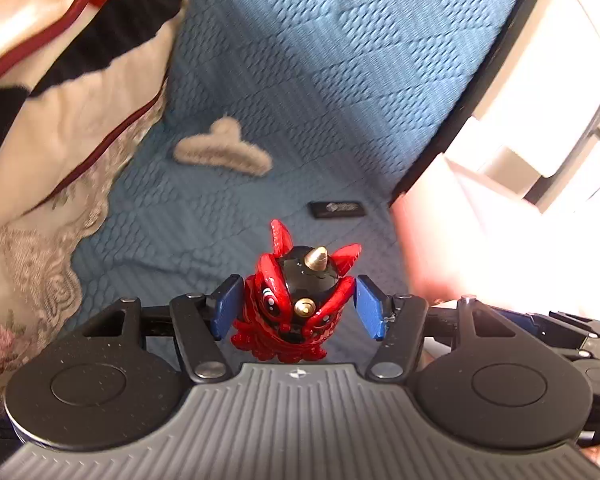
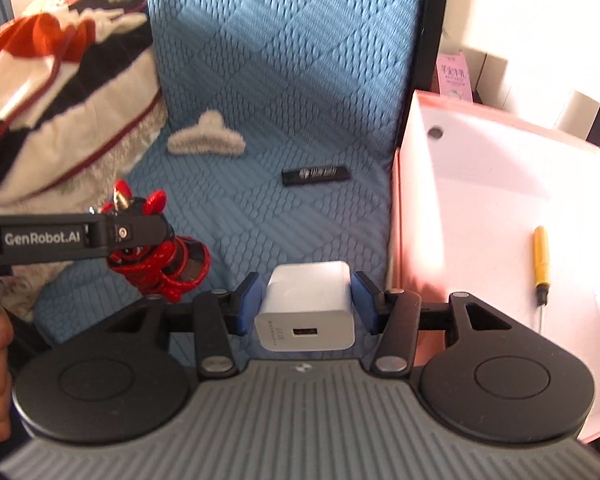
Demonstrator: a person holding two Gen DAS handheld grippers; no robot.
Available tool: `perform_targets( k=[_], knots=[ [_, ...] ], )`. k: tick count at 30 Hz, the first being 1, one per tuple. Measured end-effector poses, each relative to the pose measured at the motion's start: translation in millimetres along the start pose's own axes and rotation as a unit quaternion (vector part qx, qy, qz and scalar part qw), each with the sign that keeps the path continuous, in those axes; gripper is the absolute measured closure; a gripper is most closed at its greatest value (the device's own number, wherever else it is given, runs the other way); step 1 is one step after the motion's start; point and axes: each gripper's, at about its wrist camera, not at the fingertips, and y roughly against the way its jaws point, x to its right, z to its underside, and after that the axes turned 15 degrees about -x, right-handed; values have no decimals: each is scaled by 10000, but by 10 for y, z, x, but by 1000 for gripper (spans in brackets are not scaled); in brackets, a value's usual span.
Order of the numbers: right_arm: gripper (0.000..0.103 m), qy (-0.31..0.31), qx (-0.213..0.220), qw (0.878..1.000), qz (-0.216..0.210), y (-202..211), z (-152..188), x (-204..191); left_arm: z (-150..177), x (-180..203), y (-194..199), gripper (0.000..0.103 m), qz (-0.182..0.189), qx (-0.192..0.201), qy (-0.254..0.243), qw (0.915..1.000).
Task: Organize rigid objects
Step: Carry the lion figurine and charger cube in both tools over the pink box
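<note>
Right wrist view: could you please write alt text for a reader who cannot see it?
The right claw grips a white USB charger above a blue quilted mat. At left, the left claw holds a red lion figurine. A pink box at right contains a yellow screwdriver; a fuzzy hair clip and a black bar lie on the mat.

Figurine [image 1: 296, 300]: glossy red, black head, gold horn. Charger [image 2: 306, 306]: plain white. Bed cover [image 1: 300, 60]: blue, quilted diamond texture. Hair clip [image 2: 206, 136]: fuzzy beige. Small bar [image 2: 315, 175]: black, white print. Tray [image 2: 480, 200]: pink. Pen [image 2: 541, 264]: yellow. Blanket [image 2: 60, 100]: red, black, white bands.
</note>
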Motion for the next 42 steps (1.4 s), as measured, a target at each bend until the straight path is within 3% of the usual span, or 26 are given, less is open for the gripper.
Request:
perform_targets(
  k=[1, 2, 8, 18, 21, 23, 27, 29, 35, 42],
  knots=[
    [59, -5, 43, 10000, -9, 52, -22, 29, -16, 39, 36, 37, 16, 36, -45, 10000],
    [78, -4, 113, 9999, 17, 111, -41, 59, -32, 83, 72, 37, 24, 79, -74, 9999],
    [78, -76, 405, 9991, 137, 384, -180, 259, -124, 279, 190, 37, 139, 247, -93, 9996],
    [77, -287, -23, 9988, -387, 196, 69, 222, 69, 209, -3, 37, 52, 70, -55, 9999],
    [72, -322, -178, 9979, -525, 73, 170, 155, 141, 97, -85, 37, -36, -7, 37, 10000],
    [60, -313, -323, 9978, -486, -46, 202, 103, 183, 26, -133, 37, -93, -47, 72, 9999],
    [56, -295, -554, 9969, -472, -230, 249, 7, 220, -60, -191, 37, -154, -96, 94, 9998],
    [38, -556, -668, 9950, -491, -327, 254, 3, 226, -78, -209, 37, -158, -112, 93, 9998],
    [37, -1185, -831, 9882, -497, -577, 238, -48, 222, -108, -254, 37, -139, -160, 107, 9997],
    [37, -1452, -913, 9845, -365, -806, 230, -89, 195, -249, -237, 37, -50, -152, 202, 9997]
  ],
)
